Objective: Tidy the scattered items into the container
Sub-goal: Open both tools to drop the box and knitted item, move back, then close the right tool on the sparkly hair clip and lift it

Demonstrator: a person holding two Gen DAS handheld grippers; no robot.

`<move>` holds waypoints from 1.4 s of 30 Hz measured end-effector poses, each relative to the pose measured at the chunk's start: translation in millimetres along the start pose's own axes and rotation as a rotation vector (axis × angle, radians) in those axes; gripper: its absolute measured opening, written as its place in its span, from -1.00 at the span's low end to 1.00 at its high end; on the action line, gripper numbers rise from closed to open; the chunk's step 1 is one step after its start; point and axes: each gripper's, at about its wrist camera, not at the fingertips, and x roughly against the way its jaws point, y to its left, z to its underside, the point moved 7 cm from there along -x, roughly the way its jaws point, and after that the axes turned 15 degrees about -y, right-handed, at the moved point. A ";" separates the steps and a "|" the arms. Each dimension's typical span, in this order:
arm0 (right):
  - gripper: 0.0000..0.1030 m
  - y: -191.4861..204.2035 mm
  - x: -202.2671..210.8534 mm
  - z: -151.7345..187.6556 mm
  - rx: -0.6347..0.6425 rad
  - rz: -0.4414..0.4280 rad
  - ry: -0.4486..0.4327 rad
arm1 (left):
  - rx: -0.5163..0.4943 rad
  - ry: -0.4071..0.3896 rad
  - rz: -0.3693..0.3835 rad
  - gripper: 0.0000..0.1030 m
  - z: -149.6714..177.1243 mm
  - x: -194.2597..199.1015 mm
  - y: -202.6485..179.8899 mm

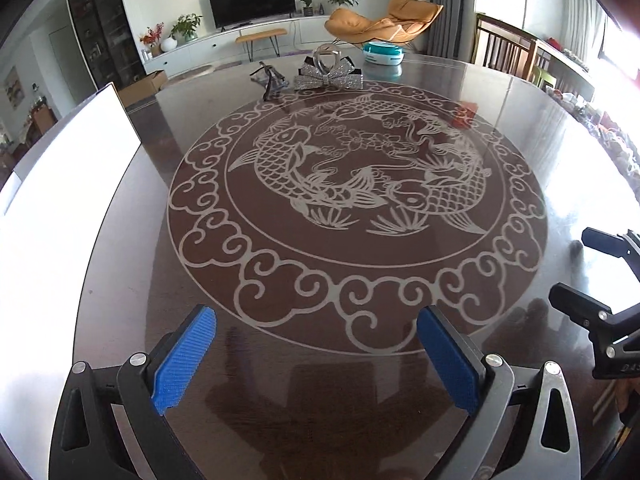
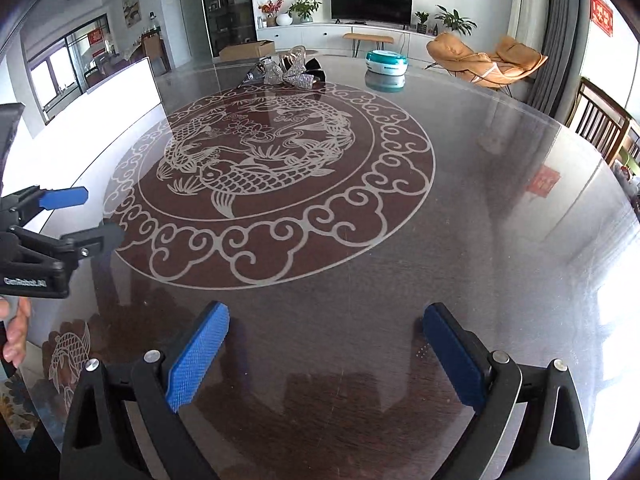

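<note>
At the far side of the glass-topped table [image 1: 120, 280] lie a pair of dark glasses [image 1: 269, 77], a silver glitter bow [image 1: 329, 79] with a shiny ring-shaped piece [image 1: 329, 56] on it, and a teal-and-white round container [image 1: 383, 54]. They also show in the right wrist view: the bow [image 2: 289, 74] and the container [image 2: 386, 63]. My left gripper [image 1: 316, 322] is open and empty, low over the near table edge. My right gripper [image 2: 326, 318] is open and empty beside it, also seen in the left wrist view [image 1: 568, 270].
The table carries a large etched fish medallion [image 1: 356, 196]. A white panel [image 1: 60, 184] lies along the left edge. Wooden chairs [image 1: 506, 50] stand at the far right. An orange lounge chair [image 1: 384, 20] and TV [image 1: 250, 0] are beyond the table.
</note>
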 end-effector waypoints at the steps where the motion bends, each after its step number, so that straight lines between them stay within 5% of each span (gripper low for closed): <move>1: 0.92 0.2 -2.6 0.8 0.006 0.004 0.003 | 0.009 -0.003 -0.002 0.99 0.1 -2.2 1.5; 13: 1.00 -3.1 -16.6 -4.0 0.013 0.013 0.016 | 0.082 -0.006 0.004 1.00 -10.1 -28.7 18.5; 24: 1.00 5.6 -113.0 -80.3 0.015 0.019 0.020 | 0.076 -0.008 0.012 1.00 -19.9 -40.5 24.1; 34: 1.00 22.4 -209.0 -153.9 0.187 -0.198 0.018 | 0.077 -0.009 0.012 1.00 -19.3 -40.1 24.0; 42: 1.00 24.5 -266.2 -194.7 0.231 -0.257 0.016 | 0.078 -0.009 0.012 1.00 -19.2 -40.0 24.0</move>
